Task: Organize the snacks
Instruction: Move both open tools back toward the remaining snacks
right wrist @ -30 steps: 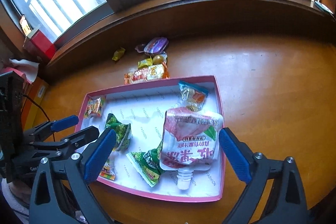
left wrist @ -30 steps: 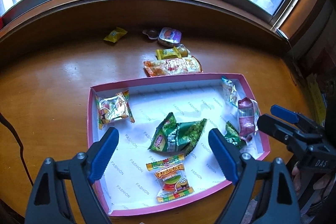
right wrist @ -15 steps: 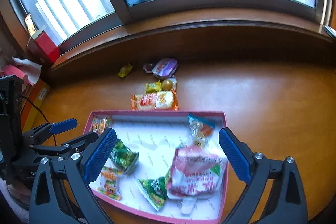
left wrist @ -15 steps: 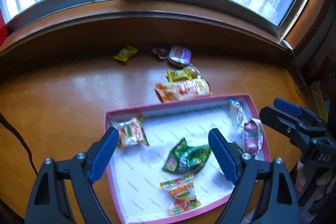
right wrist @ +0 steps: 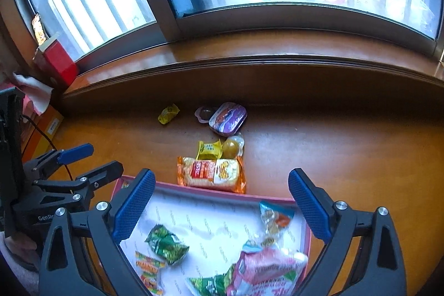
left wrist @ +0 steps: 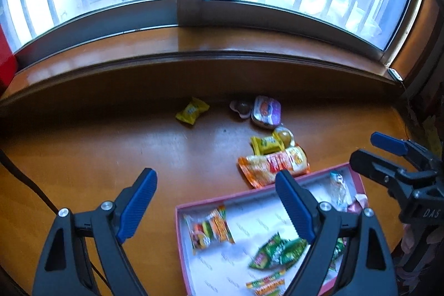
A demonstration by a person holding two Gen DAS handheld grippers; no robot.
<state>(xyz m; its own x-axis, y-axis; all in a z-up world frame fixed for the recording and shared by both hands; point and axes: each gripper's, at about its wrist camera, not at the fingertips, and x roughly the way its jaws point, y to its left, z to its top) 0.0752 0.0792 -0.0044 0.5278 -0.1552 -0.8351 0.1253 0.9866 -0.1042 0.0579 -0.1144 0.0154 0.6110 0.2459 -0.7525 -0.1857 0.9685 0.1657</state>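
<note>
Snacks [right wrist: 212, 175] lie on the counter [right wrist: 347, 157] ahead of both tools, left [left wrist: 215, 208] and right [right wrist: 222, 208], each spread apart, empty.

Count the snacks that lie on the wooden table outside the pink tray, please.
5: a yellow candy near the sill, a small round cup, a purple tin, a yellow packet with a jelly cup, and an orange packet beside the tray.
</note>
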